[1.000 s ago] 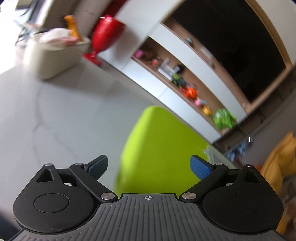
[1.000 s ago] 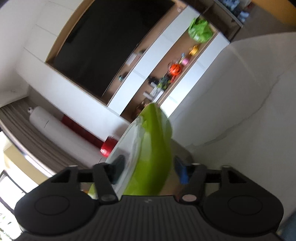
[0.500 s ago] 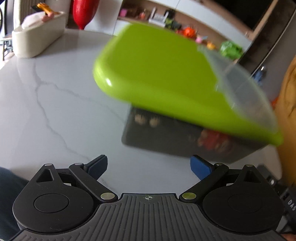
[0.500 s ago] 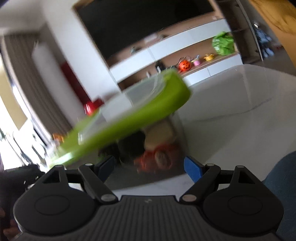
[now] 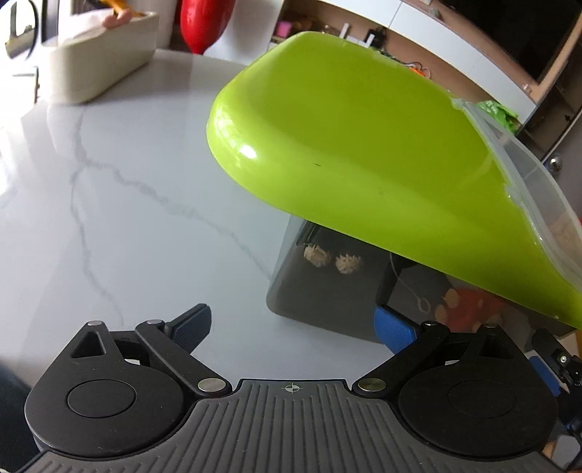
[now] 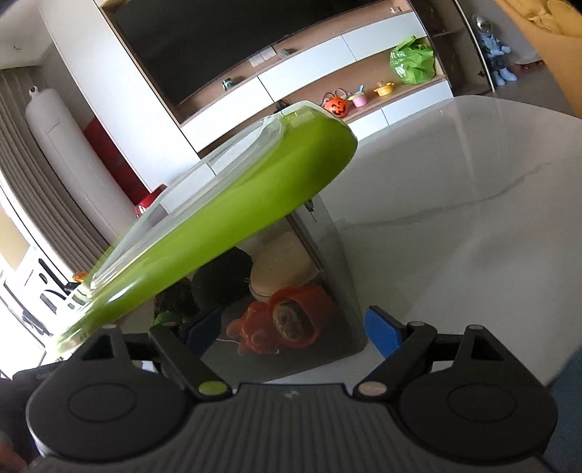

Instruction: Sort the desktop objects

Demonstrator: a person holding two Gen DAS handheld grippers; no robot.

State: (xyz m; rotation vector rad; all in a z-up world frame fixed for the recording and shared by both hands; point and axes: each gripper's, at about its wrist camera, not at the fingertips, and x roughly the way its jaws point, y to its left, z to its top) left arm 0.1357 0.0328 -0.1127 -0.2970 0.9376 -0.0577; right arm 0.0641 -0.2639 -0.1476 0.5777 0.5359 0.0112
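Observation:
A lime green lid point(image 5: 363, 145) with a clear inset lies tilted on top of a smoky transparent storage box point(image 5: 327, 291) on the white marble table point(image 5: 109, 218). The same lid point(image 6: 225, 203) and box point(image 6: 327, 291) show in the right wrist view. Inside the box I see an orange toy point(image 6: 283, 320), a tan round object point(image 6: 283, 265) and dark items. My left gripper point(image 5: 293, 327) is open, just short of the box's left side. My right gripper point(image 6: 291, 331) is open, with its fingers either side of the box's near corner.
A cream rectangular bin point(image 5: 102, 62) stands at the table's far left, with a red vase point(image 5: 203, 22) behind it. A TV wall unit with shelf toys point(image 6: 338, 105) lies beyond the table. The other gripper's edge point(image 5: 560, 364) shows at the right.
The lid has swung from upright in the air down onto the box, still tilted. My right gripper, which held the lid a second ago, stands open. Both views have steadied near the box.

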